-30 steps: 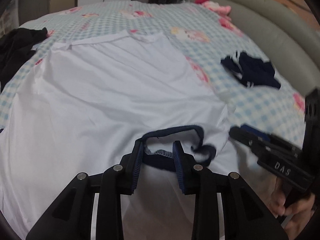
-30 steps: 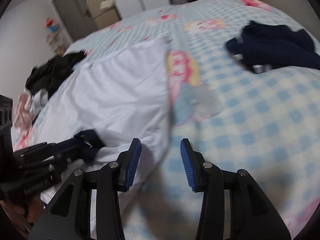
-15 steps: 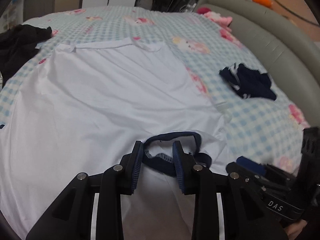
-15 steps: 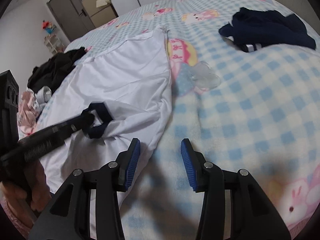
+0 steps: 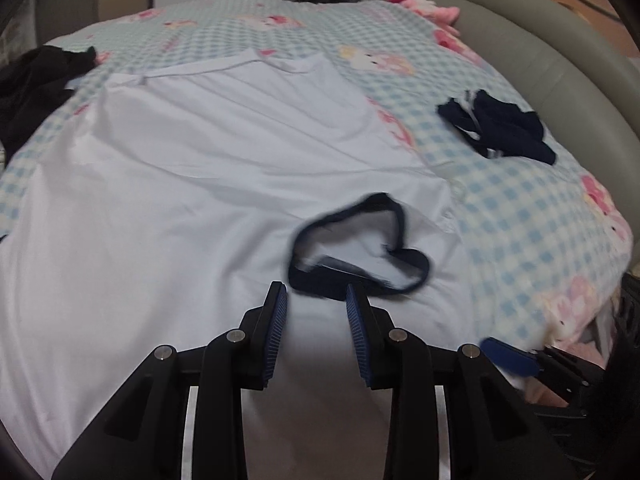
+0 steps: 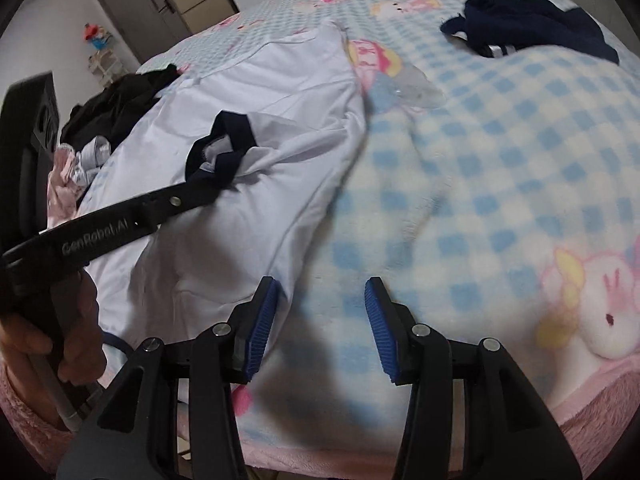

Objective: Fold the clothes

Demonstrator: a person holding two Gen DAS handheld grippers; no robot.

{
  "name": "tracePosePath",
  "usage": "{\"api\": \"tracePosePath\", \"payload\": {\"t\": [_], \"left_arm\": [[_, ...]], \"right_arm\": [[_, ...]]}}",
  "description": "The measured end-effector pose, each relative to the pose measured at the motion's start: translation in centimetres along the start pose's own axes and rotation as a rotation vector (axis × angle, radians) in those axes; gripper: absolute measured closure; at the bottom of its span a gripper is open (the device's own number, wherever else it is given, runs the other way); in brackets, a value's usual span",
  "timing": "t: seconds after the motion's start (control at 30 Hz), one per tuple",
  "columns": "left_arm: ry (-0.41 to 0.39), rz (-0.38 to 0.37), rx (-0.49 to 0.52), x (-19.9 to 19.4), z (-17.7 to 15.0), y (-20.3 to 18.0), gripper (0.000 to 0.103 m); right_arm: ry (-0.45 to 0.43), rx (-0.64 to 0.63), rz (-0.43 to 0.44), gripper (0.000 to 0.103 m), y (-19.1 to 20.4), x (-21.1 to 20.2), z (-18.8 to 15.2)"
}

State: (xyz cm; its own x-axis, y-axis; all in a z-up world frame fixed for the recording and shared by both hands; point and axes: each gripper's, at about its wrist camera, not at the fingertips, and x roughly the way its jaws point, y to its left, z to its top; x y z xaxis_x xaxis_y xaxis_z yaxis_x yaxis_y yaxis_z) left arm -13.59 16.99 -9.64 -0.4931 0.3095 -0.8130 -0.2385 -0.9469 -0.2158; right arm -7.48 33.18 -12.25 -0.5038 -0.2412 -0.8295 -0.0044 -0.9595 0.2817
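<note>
Both grippers, left (image 5: 316, 300) and right (image 6: 320, 300), gape empty over the white shirt (image 5: 180, 200); only the right view shows the hand (image 6: 60, 340); navy clothes (image 5: 500, 128) lie apart.

"GenRobot.AI" on left hand-held gripper (image 6: 208, 194) arm

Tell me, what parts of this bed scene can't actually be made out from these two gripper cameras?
- Left wrist view: the white shirt's navy-trimmed sleeve cuff is motion-blurred; its near hem is hidden behind the left gripper.
- Left wrist view: the right gripper is mostly cut off at the lower right, blurred.
- Right wrist view: the black clothing pile is partly hidden by the left gripper's body.
- Both views: the crumpled navy garment is too bunched to identify.
</note>
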Motion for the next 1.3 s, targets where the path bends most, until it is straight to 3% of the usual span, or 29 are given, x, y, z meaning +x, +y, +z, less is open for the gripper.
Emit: {"api": "tracePosePath", "payload": {"t": [0.13,0.27,0.33,0.5,0.63,0.77,0.87,1.0,1.2,1.3], "left_arm": [[-0.009,-0.144,-0.052,-0.9,-0.7,1.1,0.070],[-0.006,-0.259,0.017,-1.2,-1.7,-1.1,0.070],[-0.002,-0.223,0.059,-0.7,-1.9,-2.5,0.070],[0.007,-0.079,0.065,-0.1,-1.2,-2.6,0.070],[-0.008,-0.160,0.027,-1.1,-1.3,-1.2,0.070],[-0.021,-0.234,-0.004,-1.9,-1.5,0.0,0.070],[0.002,-0.219,0.052,-1.1,-1.8,-1.6,0.070],[0.021,-0.112,0.054,-0.1,-1.6,-1.8,0.070],[-0.022,-0.166,-0.039,-1.3,-0.6,0.8,0.070],[-0.009,-0.204,0.002,-1.2,-0.7,0.1,0.070]], "right_arm": [[-0.015,0.043,0.001,0.056,-1.1,-0.7,-0.3],[-0.070,0.106,0.055,0.056,-1.8,-2.1,-0.3],[-0.071,0.107,0.049,0.056,-1.6,-2.2,-0.3],[-0.003,0.058,-0.084,0.056,-1.2,-1.0,-1.4],[-0.031,0.080,-0.074,0.056,-1.7,-2.0,-1.6],[-0.107,0.084,0.028,0.056,-1.5,-3.1,-0.9],[-0.122,0.063,0.107,0.055,-0.5,-2.9,-0.5],[-0.025,0.036,0.019,0.055,0.0,-0.6,-0.8],[-0.099,0.141,0.027,0.056,-2.9,-2.3,-0.6],[-0.131,0.172,0.101,0.055,-3.5,-2.8,-0.2]]}}
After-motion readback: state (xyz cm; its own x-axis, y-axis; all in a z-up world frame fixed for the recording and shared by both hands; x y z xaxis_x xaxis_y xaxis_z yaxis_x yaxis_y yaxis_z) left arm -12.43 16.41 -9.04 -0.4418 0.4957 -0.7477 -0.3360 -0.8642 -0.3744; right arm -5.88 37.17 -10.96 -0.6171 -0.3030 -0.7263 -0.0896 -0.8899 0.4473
